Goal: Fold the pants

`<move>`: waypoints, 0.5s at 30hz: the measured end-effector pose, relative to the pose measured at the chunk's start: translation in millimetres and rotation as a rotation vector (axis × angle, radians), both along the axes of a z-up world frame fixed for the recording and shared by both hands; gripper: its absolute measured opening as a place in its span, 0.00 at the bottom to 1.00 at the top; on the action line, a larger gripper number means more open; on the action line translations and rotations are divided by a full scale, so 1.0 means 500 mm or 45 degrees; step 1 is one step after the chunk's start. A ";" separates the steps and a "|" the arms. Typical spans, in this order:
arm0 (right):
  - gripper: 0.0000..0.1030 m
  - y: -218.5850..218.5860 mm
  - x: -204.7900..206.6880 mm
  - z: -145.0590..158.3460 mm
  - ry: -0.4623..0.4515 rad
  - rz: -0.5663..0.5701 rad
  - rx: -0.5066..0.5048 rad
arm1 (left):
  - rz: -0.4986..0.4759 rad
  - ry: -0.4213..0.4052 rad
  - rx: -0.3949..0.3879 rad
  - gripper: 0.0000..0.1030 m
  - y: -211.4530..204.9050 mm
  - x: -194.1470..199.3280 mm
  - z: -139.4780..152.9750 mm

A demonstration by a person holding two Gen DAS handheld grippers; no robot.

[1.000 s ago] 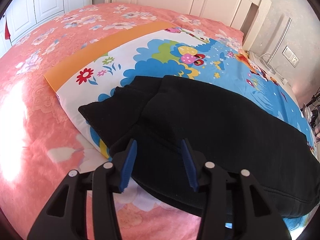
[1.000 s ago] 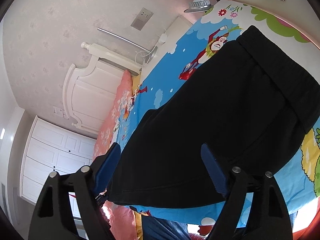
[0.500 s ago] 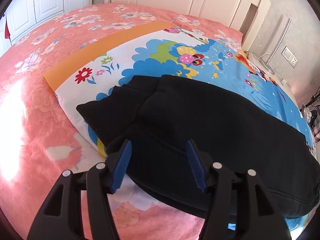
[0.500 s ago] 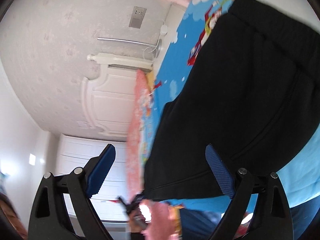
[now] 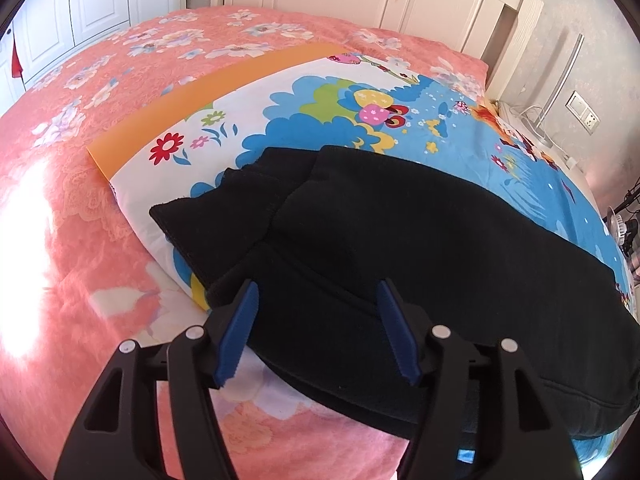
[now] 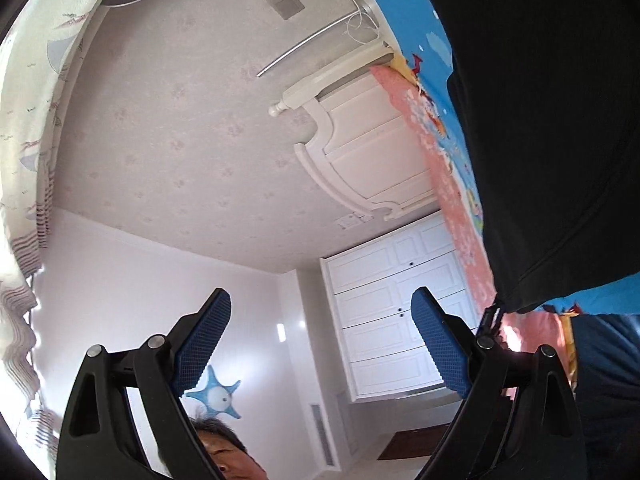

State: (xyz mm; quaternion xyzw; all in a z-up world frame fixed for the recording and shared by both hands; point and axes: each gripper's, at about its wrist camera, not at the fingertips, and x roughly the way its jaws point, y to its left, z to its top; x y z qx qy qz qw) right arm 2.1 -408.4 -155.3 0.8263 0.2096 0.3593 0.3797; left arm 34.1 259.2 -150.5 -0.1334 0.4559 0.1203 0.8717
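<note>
The black pants (image 5: 420,256) lie folded on a cartoon-print cloth (image 5: 320,112) on the bed, the leg ends pointing left. My left gripper (image 5: 316,332) is open and empty, its blue pads just over the near edge of the pants. My right gripper (image 6: 320,344) is open and empty, tilted up and rolled toward the wall and ceiling. In the right wrist view the pants (image 6: 540,120) fill the upper right, off to the side of the fingers.
A pink floral bedspread (image 5: 80,200) covers the bed. A white headboard (image 5: 400,4) stands behind it and white wardrobe doors (image 5: 80,4) at the far left. A person's head (image 6: 224,452) shows at the bottom of the right wrist view.
My left gripper opened wider and drew back a little from the pants. My right gripper swung away from the pants and rolled up toward the wall and ceiling.
</note>
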 end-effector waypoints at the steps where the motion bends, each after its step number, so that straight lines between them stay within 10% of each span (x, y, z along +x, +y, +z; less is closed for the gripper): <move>1: 0.87 0.004 -0.003 -0.002 0.009 -0.028 0.060 | 0.001 0.001 0.000 0.60 0.000 0.000 0.000; 15: 0.88 0.066 0.004 0.015 -0.131 -0.143 0.603 | 0.009 0.048 0.039 0.61 -0.014 0.000 -0.006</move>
